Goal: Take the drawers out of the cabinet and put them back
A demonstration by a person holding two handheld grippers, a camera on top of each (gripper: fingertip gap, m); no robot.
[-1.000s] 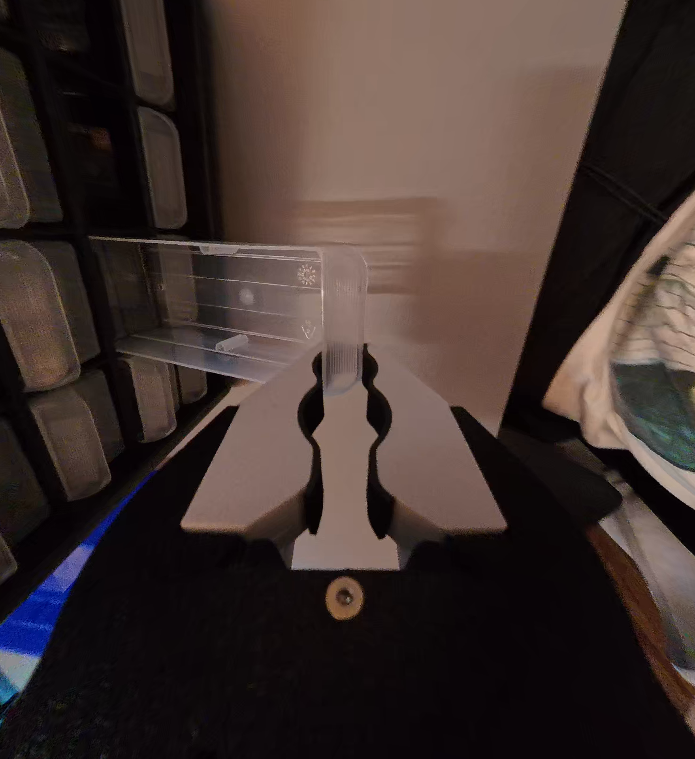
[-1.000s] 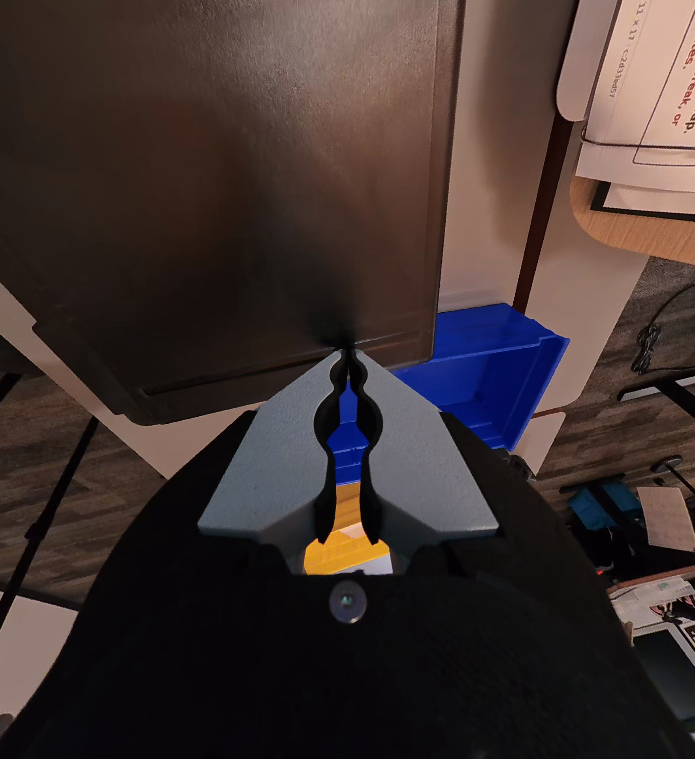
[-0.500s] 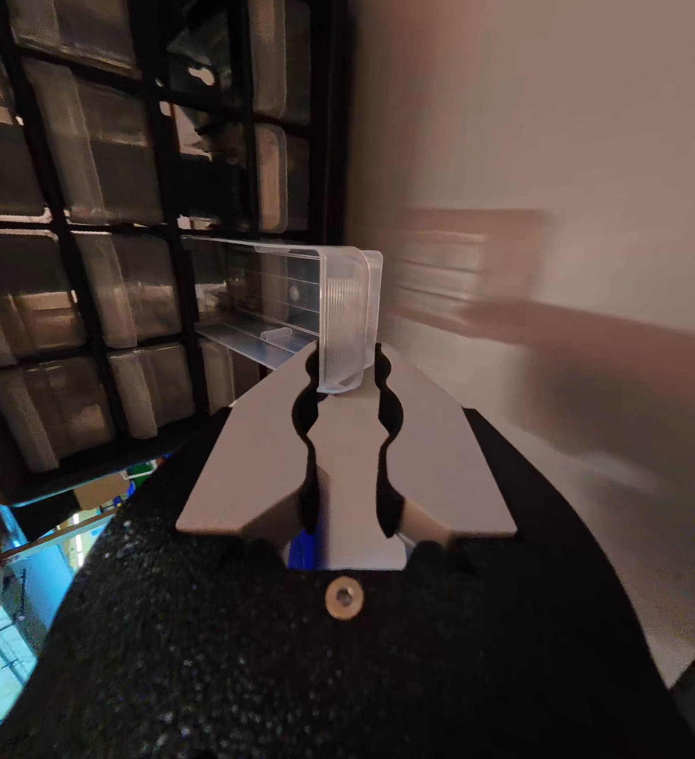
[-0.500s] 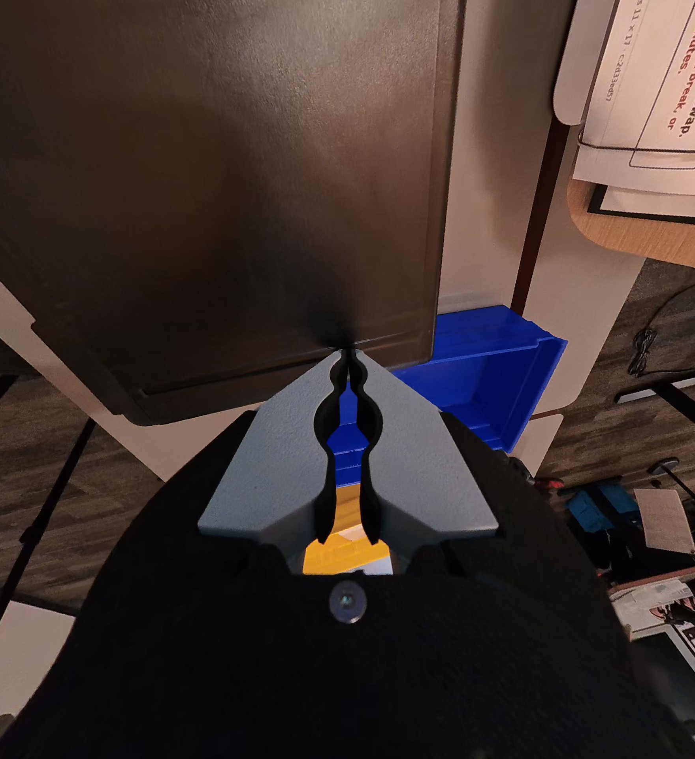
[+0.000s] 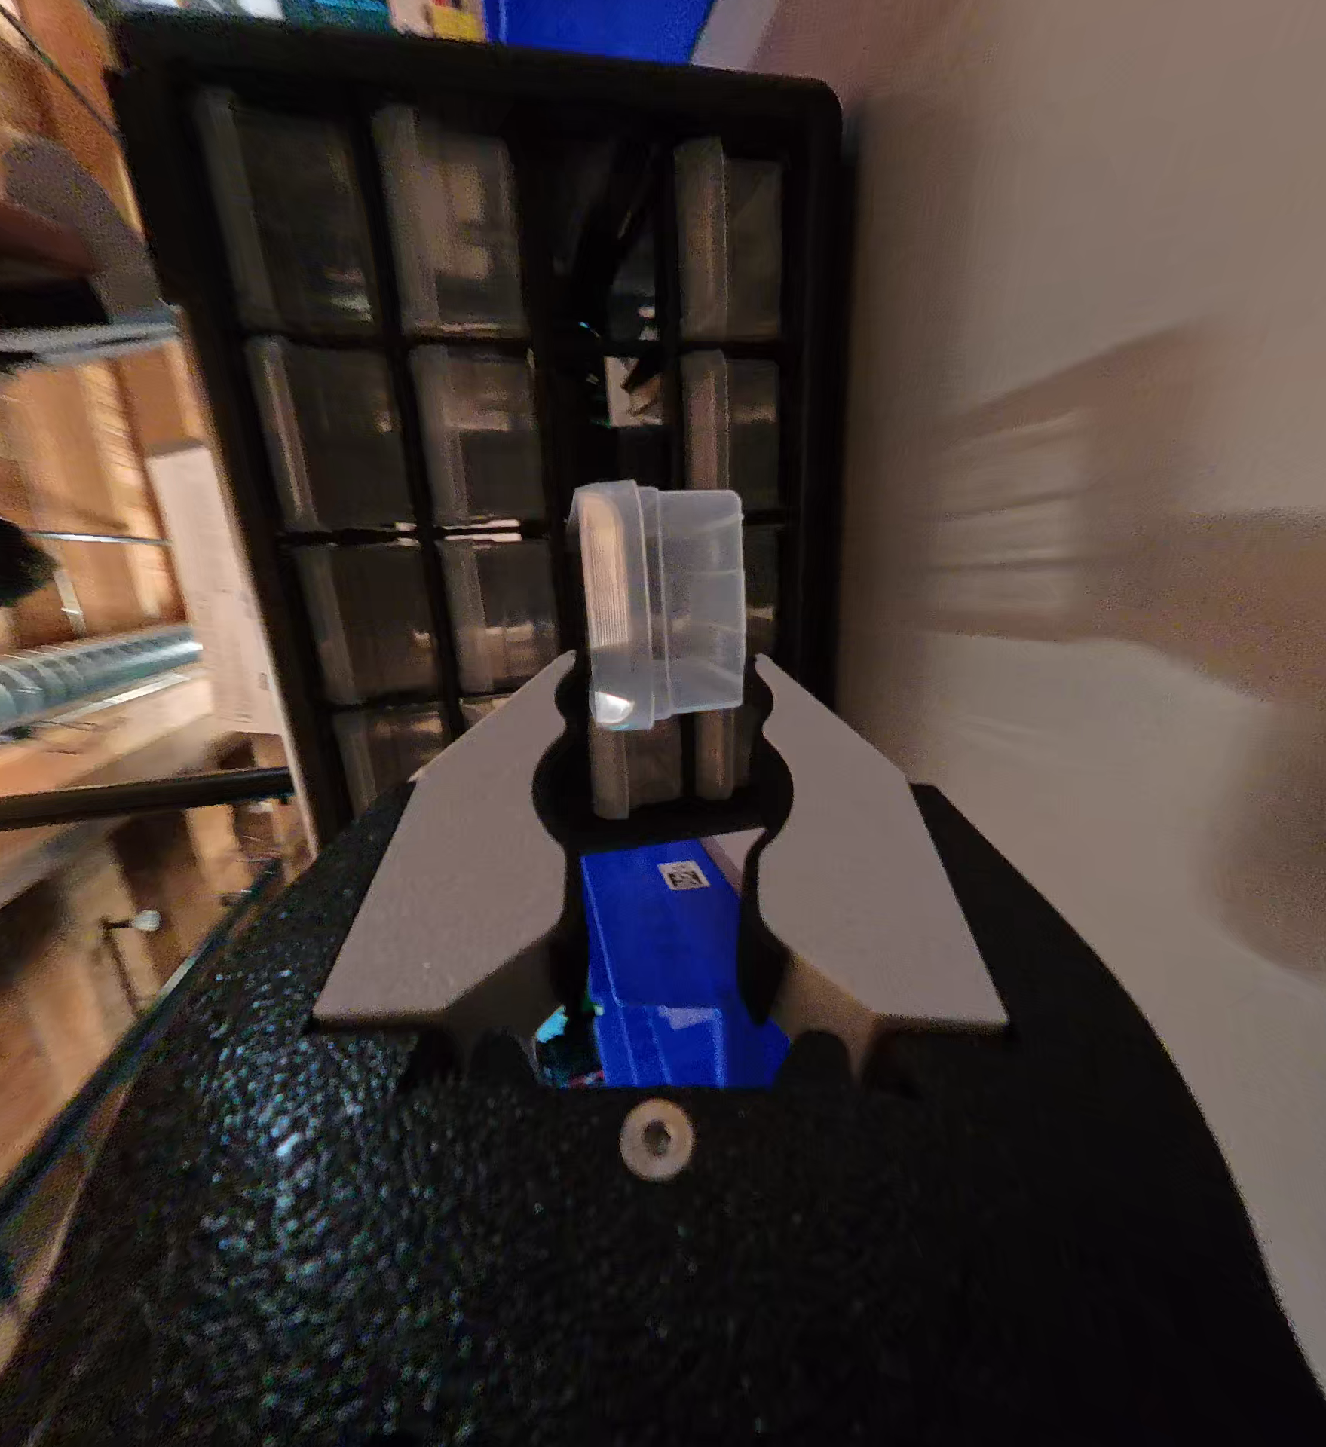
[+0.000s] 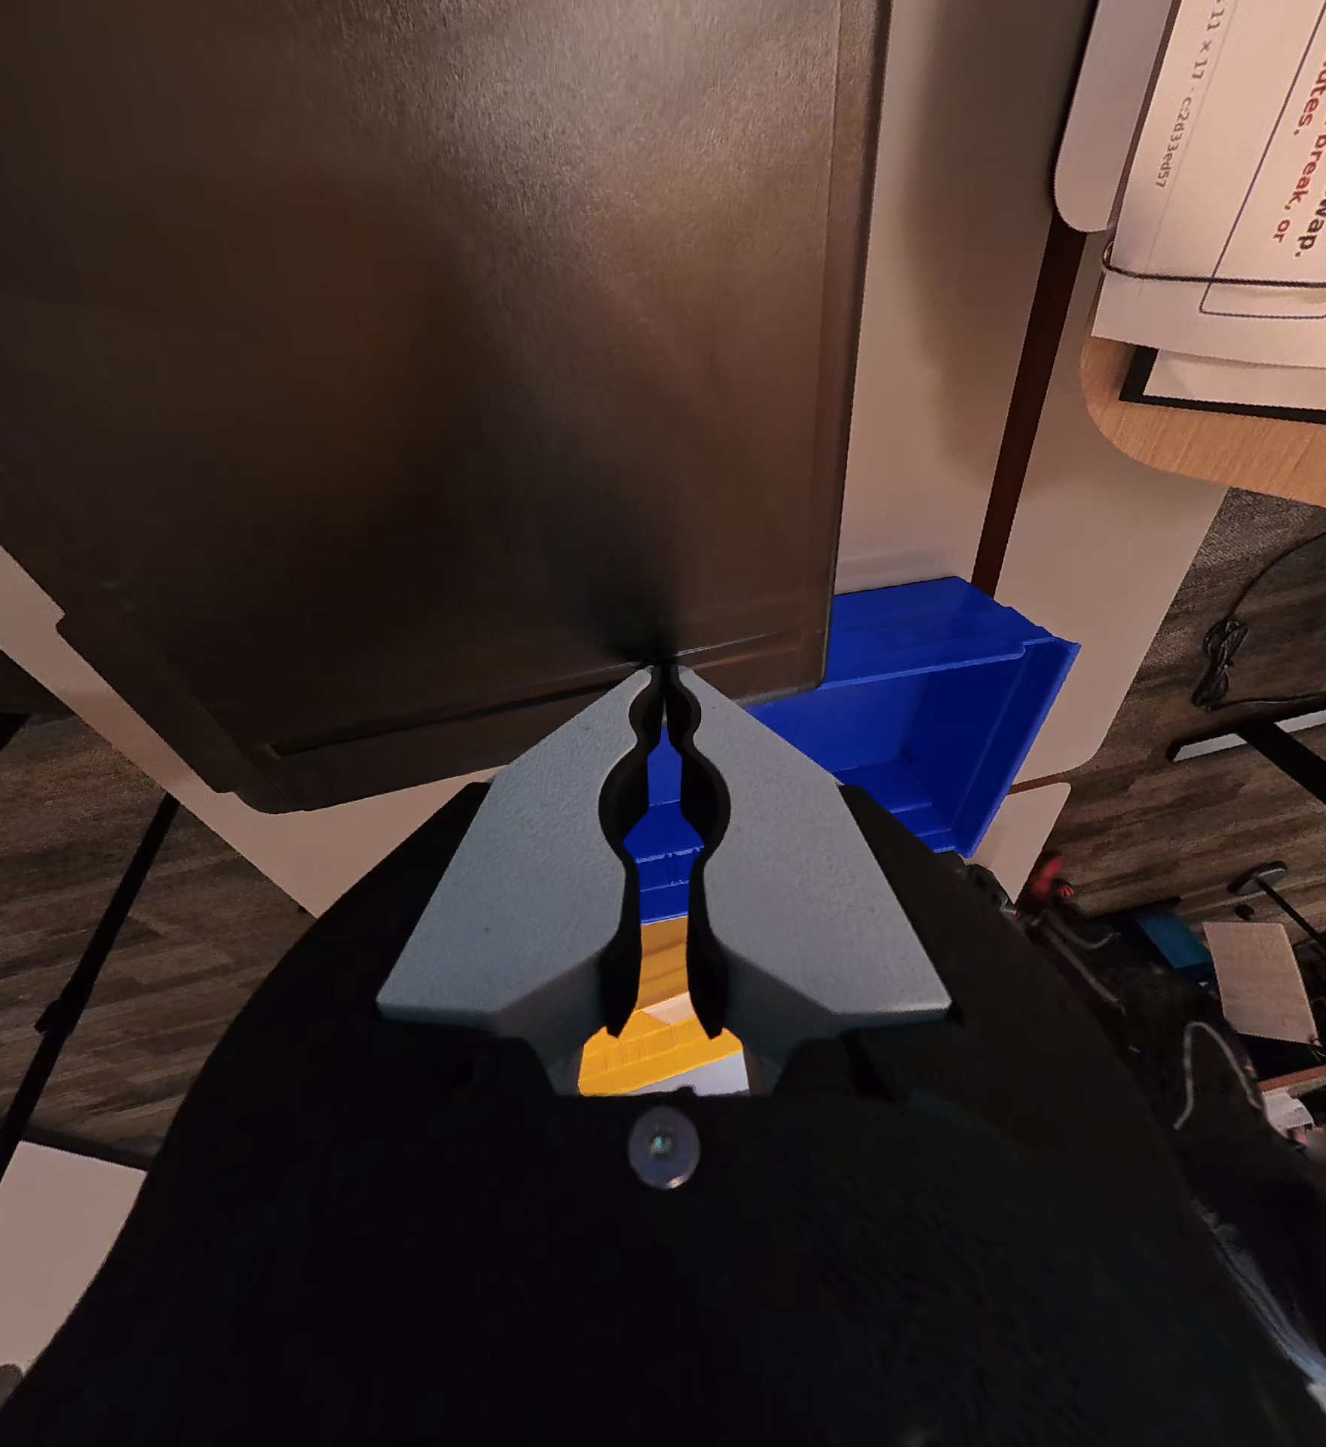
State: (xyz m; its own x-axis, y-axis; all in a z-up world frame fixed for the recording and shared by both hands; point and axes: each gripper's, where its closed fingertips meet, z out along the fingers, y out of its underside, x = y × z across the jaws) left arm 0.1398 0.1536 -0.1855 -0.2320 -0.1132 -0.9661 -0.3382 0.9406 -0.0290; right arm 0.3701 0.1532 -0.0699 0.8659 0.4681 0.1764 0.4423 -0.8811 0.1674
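Left gripper pinches the clear drawer before the cabinet; right gripper, closed, presses the cabinet's dark side.

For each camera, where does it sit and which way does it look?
Left wrist view: sits on the left tongs, looks along them at the cabinet front; they grip a clear drawer.
Right wrist view: sits on the right tongs, faces the cabinet's dark side panel; tips shut on the panel's edge.
Shared: the cabinet and a blue bin; neither view shows the other tongs.
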